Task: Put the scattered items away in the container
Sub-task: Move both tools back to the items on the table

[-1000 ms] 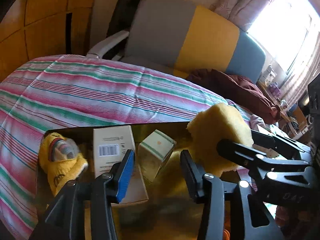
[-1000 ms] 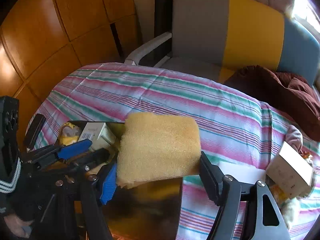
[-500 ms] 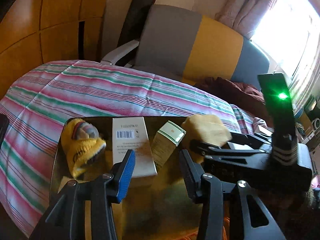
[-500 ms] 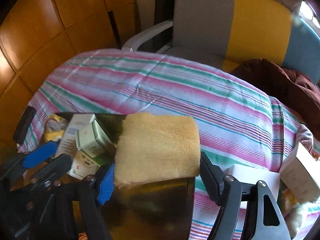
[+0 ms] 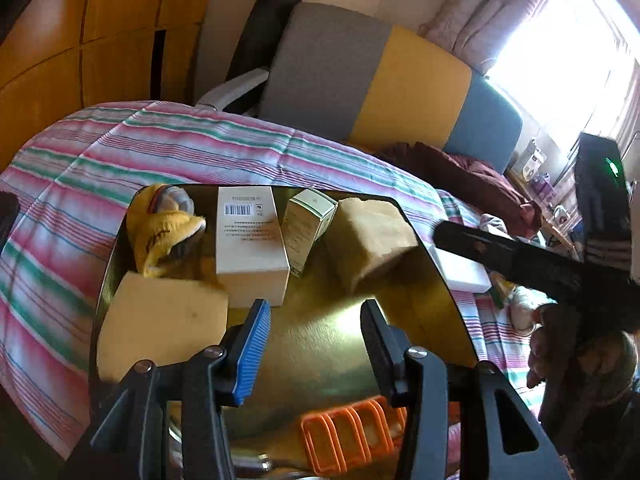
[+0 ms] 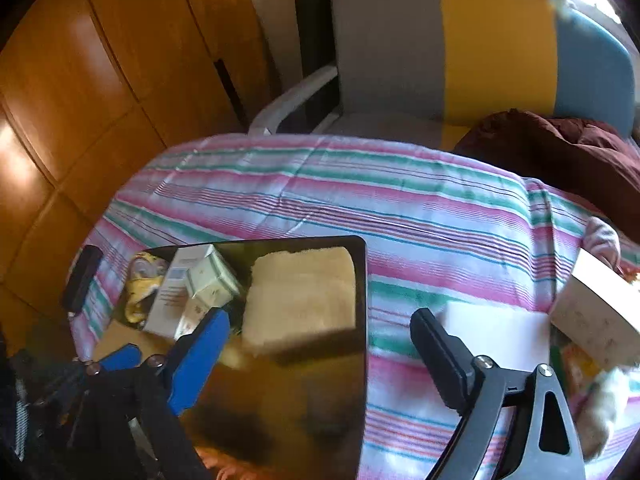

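A shiny gold tray (image 5: 320, 344) lies on the striped bedspread, also in the right wrist view (image 6: 304, 400). In it are a yellow sponge (image 5: 372, 236), which also shows in the right wrist view (image 6: 300, 300), a white barcode box (image 5: 250, 236), a small green-white box (image 5: 308, 220), a yellow plush toy (image 5: 164, 228) and a flat tan sponge (image 5: 160, 320). My left gripper (image 5: 316, 344) is open and empty above the tray's near part. My right gripper (image 6: 320, 352) is open and empty, just behind the yellow sponge.
On the bedspread right of the tray lie a white block (image 6: 492, 328) and a white box (image 6: 596, 308). An orange rack (image 5: 348, 436) sits under the tray's near edge. A grey, yellow and blue chair (image 5: 380, 84) stands behind the bed.
My right gripper has opened and let go of the yellow sponge, which now sits in the tray's right corner. The right gripper has drawn back. The left gripper rose slightly.
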### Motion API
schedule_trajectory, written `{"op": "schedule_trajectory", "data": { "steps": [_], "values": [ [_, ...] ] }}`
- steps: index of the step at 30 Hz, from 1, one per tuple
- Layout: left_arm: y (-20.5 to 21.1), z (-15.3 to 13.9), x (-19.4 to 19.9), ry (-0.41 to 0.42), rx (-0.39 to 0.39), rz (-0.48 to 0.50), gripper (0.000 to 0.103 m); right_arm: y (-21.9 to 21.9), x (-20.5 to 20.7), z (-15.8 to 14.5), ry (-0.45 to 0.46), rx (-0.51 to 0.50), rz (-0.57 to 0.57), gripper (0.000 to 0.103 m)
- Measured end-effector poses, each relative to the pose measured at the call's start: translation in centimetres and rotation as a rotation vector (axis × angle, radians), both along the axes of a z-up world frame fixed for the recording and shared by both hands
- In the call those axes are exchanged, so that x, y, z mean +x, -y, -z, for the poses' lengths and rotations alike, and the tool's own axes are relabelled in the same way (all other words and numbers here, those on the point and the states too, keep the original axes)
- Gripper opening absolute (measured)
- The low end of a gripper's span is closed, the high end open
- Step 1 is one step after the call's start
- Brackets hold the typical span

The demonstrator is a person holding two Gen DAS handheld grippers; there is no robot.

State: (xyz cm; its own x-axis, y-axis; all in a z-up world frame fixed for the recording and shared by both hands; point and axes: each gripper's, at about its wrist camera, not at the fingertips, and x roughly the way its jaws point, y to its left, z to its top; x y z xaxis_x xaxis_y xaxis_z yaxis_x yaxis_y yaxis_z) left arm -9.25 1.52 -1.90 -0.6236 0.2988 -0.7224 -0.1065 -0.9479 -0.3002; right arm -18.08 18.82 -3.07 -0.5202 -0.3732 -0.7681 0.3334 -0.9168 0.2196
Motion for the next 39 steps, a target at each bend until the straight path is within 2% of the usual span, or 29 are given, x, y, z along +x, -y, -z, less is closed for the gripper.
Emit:
{"op": "schedule_trajectory", "data": {
  "steps": [5,7,10,14,18,21,26,29,34,39],
  "values": [
    [-0.7,-0.8,1.7,-0.022,0.001,0.023,0.055,-2.5,3.5,-1.5,-0.069,-0.001,-0.003,0.103],
    [-1.2,-1.1,2.4,-0.032,0.001,0.032,0.055,-3.5,4.8,-1.8,-0.094,0.021,0.001,0.103],
    [-2.2,-1.3,3.4,-0.028,0.014,0.065,0.055,-5.4,6.2,-1.9,-0.095,0.038,0.023,0.103],
    [-3.5,-1.5,4.1,-0.013,0.016,0.087,0.055,-9.2,7.9,-1.5,-0.079,0.011,0.081,0.103],
    [-4.2,-1.3,4.2,0.033,0.017,0.067,0.054,-14.2,9.3,-0.9,-0.039,-0.017,0.162,0.103],
    [-5.2,-1.8,4.4,0.043,0.022,0.089,0.054,-17.8,10.0,-0.3,-0.013,-0.028,0.233,0.103],
    [-8.6,-3.7,4.9,0.013,0.014,0.211,0.054,-23.7,11.0,0.7,0.021,-0.045,0.361,0.103],
    [-11.9,-4.3,4.8,0.004,-0.025,0.303,0.054,-26.2,11.2,1.4,0.046,-0.072,0.413,0.103],
    [-17.9,-3.4,4.2,0.033,-0.088,0.439,0.054,-28.8,11.6,2.2,0.059,-0.119,0.480,0.103],
    [-23.6,-2.3,3.3,0.070,-0.105,0.551,0.054,-31.1,11.1,1.9,0.069,-0.200,0.552,0.103]
  ]
}}
